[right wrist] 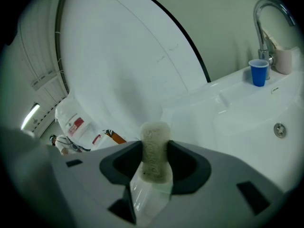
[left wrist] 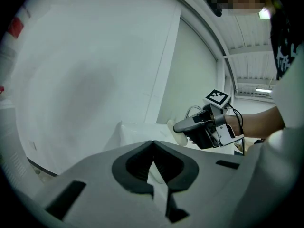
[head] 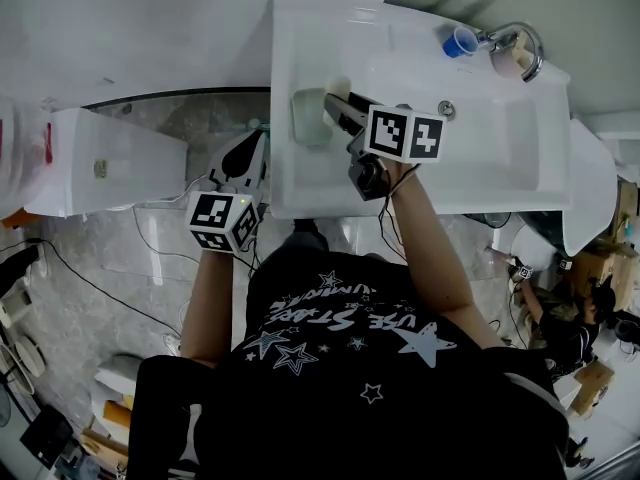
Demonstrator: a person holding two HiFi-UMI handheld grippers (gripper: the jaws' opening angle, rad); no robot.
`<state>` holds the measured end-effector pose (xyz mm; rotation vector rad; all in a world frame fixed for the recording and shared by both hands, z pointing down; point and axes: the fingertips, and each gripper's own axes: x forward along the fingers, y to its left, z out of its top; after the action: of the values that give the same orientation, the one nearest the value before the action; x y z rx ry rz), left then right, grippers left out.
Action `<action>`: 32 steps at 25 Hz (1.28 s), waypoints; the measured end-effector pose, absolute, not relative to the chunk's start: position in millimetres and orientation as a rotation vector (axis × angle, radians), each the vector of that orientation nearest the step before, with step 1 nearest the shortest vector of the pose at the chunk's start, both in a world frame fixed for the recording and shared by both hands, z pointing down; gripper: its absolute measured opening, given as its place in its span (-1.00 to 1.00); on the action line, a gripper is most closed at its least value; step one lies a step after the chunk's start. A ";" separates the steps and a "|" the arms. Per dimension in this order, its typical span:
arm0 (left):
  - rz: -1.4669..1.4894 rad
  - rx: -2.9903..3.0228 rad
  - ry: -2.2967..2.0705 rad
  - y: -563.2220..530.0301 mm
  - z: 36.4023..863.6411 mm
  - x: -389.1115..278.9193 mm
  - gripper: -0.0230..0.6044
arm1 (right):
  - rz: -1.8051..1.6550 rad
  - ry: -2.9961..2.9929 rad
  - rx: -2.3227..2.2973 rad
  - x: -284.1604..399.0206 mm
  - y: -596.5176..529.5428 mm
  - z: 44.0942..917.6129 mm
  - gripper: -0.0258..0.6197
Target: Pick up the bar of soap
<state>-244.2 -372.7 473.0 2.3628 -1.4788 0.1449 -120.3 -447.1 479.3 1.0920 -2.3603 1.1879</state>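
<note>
Nearest is the person's black shirt (head: 340,348) printed with stars, with both forearms reaching forward from it. The left gripper (head: 250,148) is held low, just off the front left corner of the sink (head: 500,158) and over the marble floor (head: 130,248). Its own view shows its fingers (left wrist: 137,163) pressed together with nothing between them, pointing at a white wall. Farther out, the right gripper (head: 335,103) reaches over the left end of the sink, its marker cube (head: 405,133) above the rim. Its fingers (right wrist: 121,167) are part-way apart and clamp the soap (right wrist: 154,141), a pale cream bar that stands on end between the pads with embossed lettering on its face. In the head view the soap (head: 339,86) shows as a small cream patch at the tip of the gripper. Just beside it on the sink's ledge lies a pale, translucent dish (head: 308,116). In the right gripper view that dish (right wrist: 145,196) shows right below the bar, and I cannot tell whether the two touch. From the left gripper's view, the right gripper (left wrist: 183,125) appears with the cream bar at its tip. At the far right corner of the sink stand a blue cup (right wrist: 258,72) and, just beside it, a chrome tap (right wrist: 266,18).
</note>
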 end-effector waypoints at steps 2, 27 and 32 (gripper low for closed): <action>0.144 2.374 -1.477 -372.3 469.0 -233.5 -0.89 | 1.151 -2.410 1.102 -109.8 -445.9 469.0 -0.36; 0.152 2.488 -1.453 -281.6 437.5 -80.1 -0.89 | 1.002 -2.574 1.232 60.8 -345.0 432.0 -0.36; 0.156 2.495 -1.463 -255.3 438.4 -52.2 -0.90 | 0.992 -2.592 1.215 84.9 -320.5 435.1 -0.36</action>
<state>-52.2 -255.3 438.4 2.4952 -1.4625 0.1560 84.9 -320.5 435.1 1.2146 -2.5922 0.9921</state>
